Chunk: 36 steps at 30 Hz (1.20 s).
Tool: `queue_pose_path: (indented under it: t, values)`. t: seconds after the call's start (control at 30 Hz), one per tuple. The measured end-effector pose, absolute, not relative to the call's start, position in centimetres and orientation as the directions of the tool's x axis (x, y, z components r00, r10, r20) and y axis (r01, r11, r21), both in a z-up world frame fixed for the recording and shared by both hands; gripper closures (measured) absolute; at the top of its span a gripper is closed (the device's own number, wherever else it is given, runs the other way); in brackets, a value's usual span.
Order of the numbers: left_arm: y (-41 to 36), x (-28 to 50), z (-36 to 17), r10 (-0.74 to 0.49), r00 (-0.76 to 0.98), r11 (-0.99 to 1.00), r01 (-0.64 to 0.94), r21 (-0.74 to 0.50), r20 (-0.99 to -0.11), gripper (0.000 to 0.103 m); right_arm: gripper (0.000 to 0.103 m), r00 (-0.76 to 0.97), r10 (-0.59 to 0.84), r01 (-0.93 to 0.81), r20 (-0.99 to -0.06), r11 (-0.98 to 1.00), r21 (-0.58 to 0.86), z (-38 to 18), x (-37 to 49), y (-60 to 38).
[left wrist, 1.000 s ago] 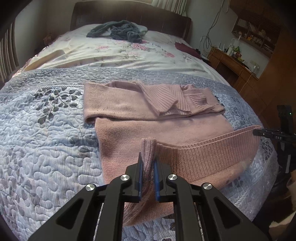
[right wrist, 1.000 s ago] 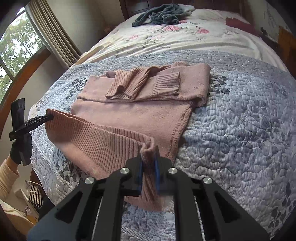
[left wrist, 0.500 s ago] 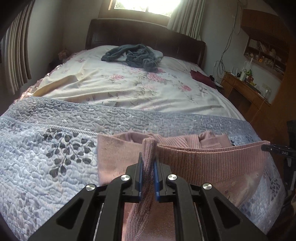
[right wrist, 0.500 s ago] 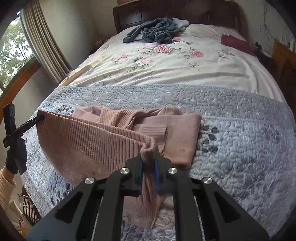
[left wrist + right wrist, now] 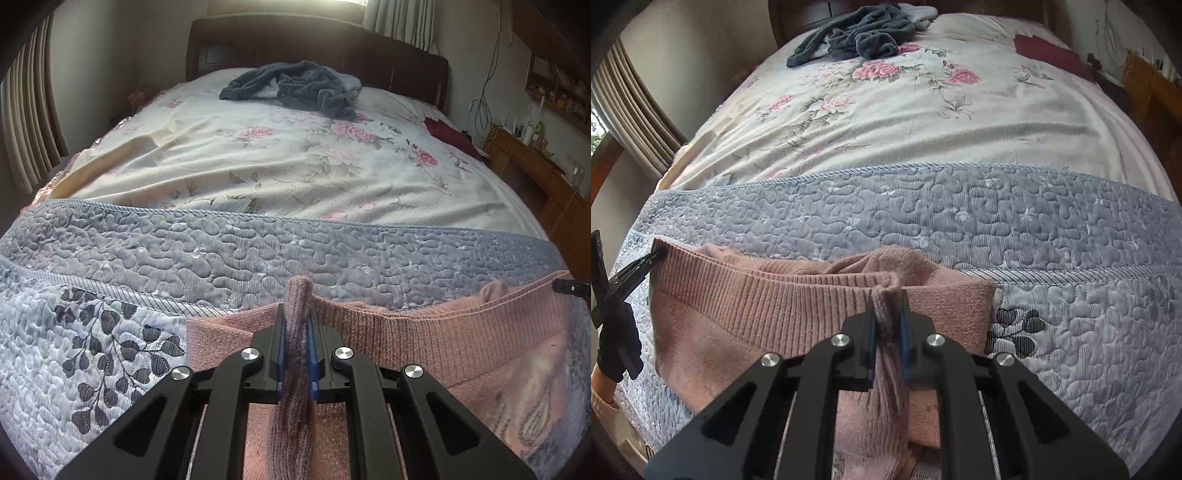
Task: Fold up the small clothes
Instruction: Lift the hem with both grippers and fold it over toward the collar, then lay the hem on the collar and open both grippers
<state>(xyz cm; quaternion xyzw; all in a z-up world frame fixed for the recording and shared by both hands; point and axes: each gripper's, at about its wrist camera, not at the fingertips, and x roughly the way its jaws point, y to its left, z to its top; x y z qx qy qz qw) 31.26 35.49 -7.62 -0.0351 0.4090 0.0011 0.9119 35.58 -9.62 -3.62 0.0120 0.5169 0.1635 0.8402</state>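
A pink knitted sweater (image 5: 443, 339) lies on the blue-grey quilt (image 5: 258, 254) at the foot of the bed. My left gripper (image 5: 295, 332) is shut on one corner of its ribbed hem, and my right gripper (image 5: 888, 317) is shut on the other corner. The hem (image 5: 768, 295) stretches taut between them, lifted over the upper part of the sweater (image 5: 953, 306). The folded sleeves are hidden behind the raised hem. In the right wrist view the left gripper's tip (image 5: 639, 264) shows at the far left, held by a gloved hand (image 5: 617, 343).
Beyond the quilt lies a cream floral bedspread (image 5: 295, 158) with a heap of dark grey-blue clothes (image 5: 295, 86) near the headboard and a dark red cloth (image 5: 448, 133) at the right edge. A wooden desk (image 5: 535, 166) stands right of the bed, curtains (image 5: 29, 122) left.
Both grippers have carried the hem up and forward over the sweater, toward its collar end. The folded sleeves, in view a second ago, are now covered.
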Motion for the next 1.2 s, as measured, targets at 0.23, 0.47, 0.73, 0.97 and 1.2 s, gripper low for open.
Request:
queue_pose_path:
  t: [0.23, 0.47, 0.73, 0.97, 1.2]
  values:
    - [35.9, 33.1, -12.4, 0.017, 0.603, 0.998, -0.056, -0.021, -0.797, 0.094, 0.094, 0.355, 0.247, -0.212, -0.902, 0.961, 0.18, -8.7, 37.6, -10.0]
    - [37.6, 33.0, -13.2, 0.006, 0.581, 0.992, -0.105, -0.068, -0.814, 0.087, 0.089, 0.342, 0.247, -0.201, -0.907, 0.962, 0.186, -9.9, 37.4, -9.8]
    - [39.8, 28.7, -8.5, 0.026, 0.624, 0.986, -0.147, -0.084, -0.781, 0.07, 0.075, 0.322, 0.315, -0.229, -0.893, 0.941, 0.25, -6.7, 32.9, -11.9]
    - [36.0, 22.1, -7.0, -0.063, 0.634, 0.994, -0.027, -0.104, -0.771, 0.059, 0.066, 0.239, 0.393, -0.287, -0.888, 0.902, 0.322, -7.0, 24.1, -13.0]
    - [31.0, 19.1, -10.4, -0.097, 0.564, 0.995, 0.068, -0.071, -0.82, 0.056, 0.073, 0.189, 0.456, -0.279, -0.87, 0.874, 0.397, -8.9, 19.2, -13.2]
